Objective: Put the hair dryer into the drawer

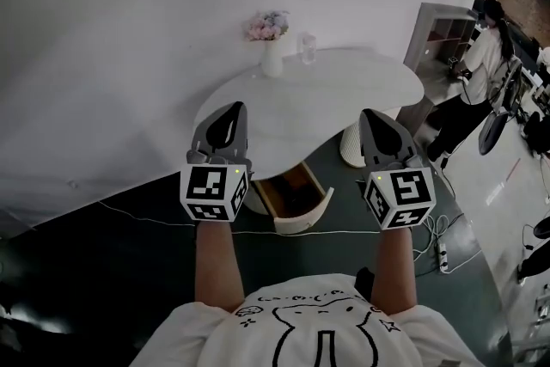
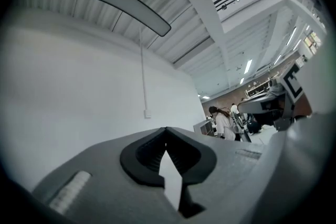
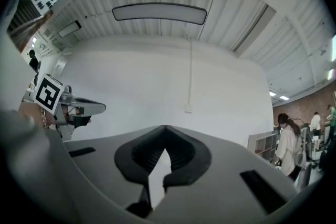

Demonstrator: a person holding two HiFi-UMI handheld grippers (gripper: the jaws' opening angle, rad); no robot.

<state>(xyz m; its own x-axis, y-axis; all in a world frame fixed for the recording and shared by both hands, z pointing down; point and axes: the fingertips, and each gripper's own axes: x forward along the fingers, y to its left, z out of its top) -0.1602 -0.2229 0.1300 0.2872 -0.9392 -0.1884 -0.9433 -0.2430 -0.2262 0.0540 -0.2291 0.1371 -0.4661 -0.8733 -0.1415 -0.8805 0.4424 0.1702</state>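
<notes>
Both grippers are held up side by side above the white table (image 1: 344,90) and point at the white wall. My left gripper (image 1: 230,113) (image 2: 166,131) is shut, tips together, with nothing between them. My right gripper (image 1: 376,118) (image 3: 165,129) is shut and empty too. Below and between them the drawer (image 1: 296,198) stands pulled out from under the table, its wooden inside open to view. I cannot make out the hair dryer in any view. Each gripper view catches the other gripper at its edge: the right gripper in the left gripper view, the left gripper in the right gripper view.
A vase of flowers (image 1: 270,43) and a glass (image 1: 308,47) stand at the table's far edge. A white ribbed bin (image 1: 352,146) sits by the table's right side. A person (image 1: 477,73) stands by a shelf (image 1: 434,34) at the right. A power strip (image 1: 443,253) and cable lie on the floor.
</notes>
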